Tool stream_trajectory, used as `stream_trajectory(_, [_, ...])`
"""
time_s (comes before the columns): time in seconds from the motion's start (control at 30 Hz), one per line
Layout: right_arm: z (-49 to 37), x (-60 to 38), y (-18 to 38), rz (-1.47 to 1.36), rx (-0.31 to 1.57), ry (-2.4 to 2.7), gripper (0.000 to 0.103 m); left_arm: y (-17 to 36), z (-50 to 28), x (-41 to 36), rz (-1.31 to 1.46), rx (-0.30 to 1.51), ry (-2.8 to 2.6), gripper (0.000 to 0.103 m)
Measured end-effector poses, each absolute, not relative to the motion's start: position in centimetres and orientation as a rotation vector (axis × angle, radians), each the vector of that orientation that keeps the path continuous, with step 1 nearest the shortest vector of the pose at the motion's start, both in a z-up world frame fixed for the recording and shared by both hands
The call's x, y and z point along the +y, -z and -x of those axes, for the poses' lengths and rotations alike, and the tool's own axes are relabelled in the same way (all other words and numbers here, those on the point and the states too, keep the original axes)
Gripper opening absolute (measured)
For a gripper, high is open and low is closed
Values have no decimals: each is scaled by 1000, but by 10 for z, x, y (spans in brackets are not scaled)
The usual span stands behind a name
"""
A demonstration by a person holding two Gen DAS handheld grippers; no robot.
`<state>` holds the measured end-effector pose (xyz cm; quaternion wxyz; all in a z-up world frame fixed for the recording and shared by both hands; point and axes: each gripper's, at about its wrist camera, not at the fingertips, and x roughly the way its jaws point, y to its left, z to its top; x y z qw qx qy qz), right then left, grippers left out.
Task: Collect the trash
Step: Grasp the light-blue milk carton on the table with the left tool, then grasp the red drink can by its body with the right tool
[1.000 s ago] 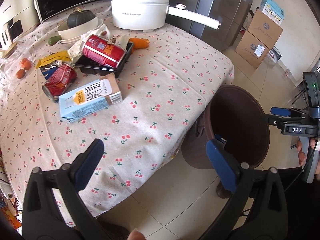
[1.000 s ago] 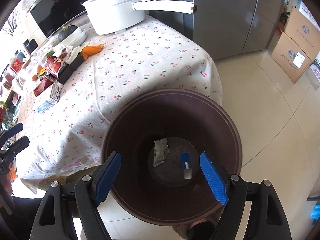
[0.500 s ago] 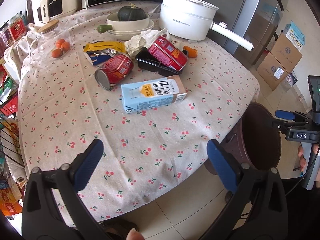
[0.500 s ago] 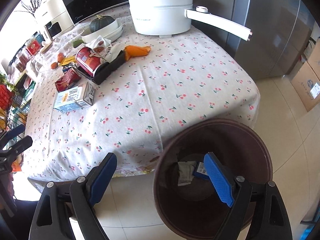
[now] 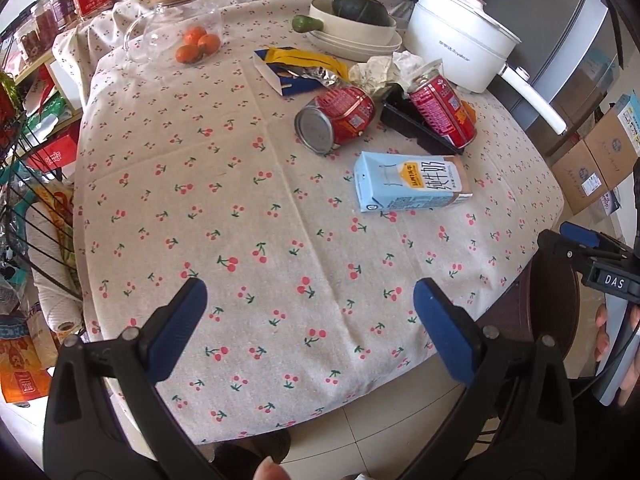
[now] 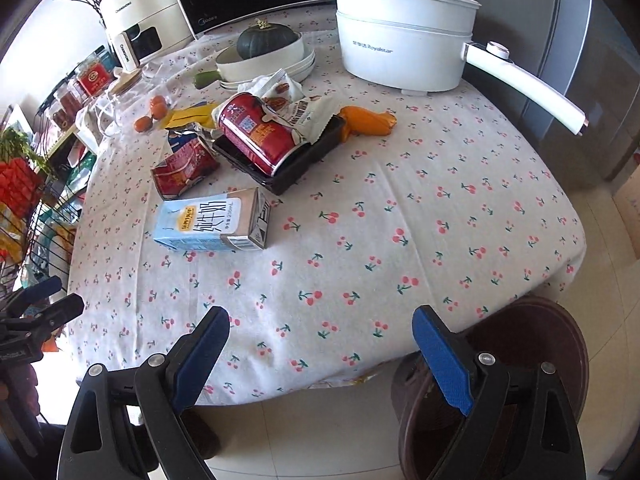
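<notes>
On the cherry-print tablecloth (image 5: 248, 216) the trash lies in a cluster: a light blue milk carton (image 5: 412, 186) on its side, a red can (image 5: 336, 118) lying down, a second red can (image 5: 440, 110) in a black tray (image 5: 416, 130), a yellow and blue wrapper (image 5: 296, 66) and crumpled paper (image 5: 380, 70). My left gripper (image 5: 310, 286) hangs open over the near table edge, well short of the carton. My right gripper (image 6: 320, 316) is open with nothing between its fingers, also at the near edge, and the carton (image 6: 208, 224) lies ahead to its left. A brown bin (image 6: 560, 344) stands on the floor by the table.
A white electric pot (image 6: 400, 40) with a long handle, a bowl with a green squash (image 6: 264, 52) and a glass jar with oranges (image 5: 180, 28) stand at the back. A wire rack (image 5: 24, 200) is left of the table. Cardboard boxes (image 5: 600, 160) sit on the floor at right.
Both grippers have swung away from the bin and over to the table, so the trash cluster now lies ahead of them. The right gripper's jaws stand a little wider than before.
</notes>
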<state>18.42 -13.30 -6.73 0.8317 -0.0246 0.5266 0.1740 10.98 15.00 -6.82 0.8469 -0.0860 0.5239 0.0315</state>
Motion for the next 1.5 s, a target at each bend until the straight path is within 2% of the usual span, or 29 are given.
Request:
stream_trajectory(0.33, [-208,-119,78,49,1168,-377,94,82,-164,127,-130,1101,67,102])
stream_trajectory(0.77, [-228,-175,71,102,1166,-274,94,118,-242,45,-393,1111,429,102])
stream_trajectory(0.87, [-230,-185,71,114,1167,-250,94,127,-248,42,-379,1138,431,96])
stream_trajectory(0.93, [-230,-191,70,118,1166,-234,94,133,-248,42,-361,1167,413,83])
stream_trajectory(1.0, [-230,-196,69,117,1160,-224,94,135,-244,44,-341,1180,386,77])
stream_trajectory(1.1, [-228,-199,65,107,1152,-221,94,130,-233,53,-230,1180,371,55])
stream_trajectory(1.33, [-223,-178,60,105,1133,-337,94,102,-198,91,23,1202,196,53])
stream_trajectory(1.5, [-240,-141,51,94,1099,-422,94,67,-168,127,198,1116,77,53])
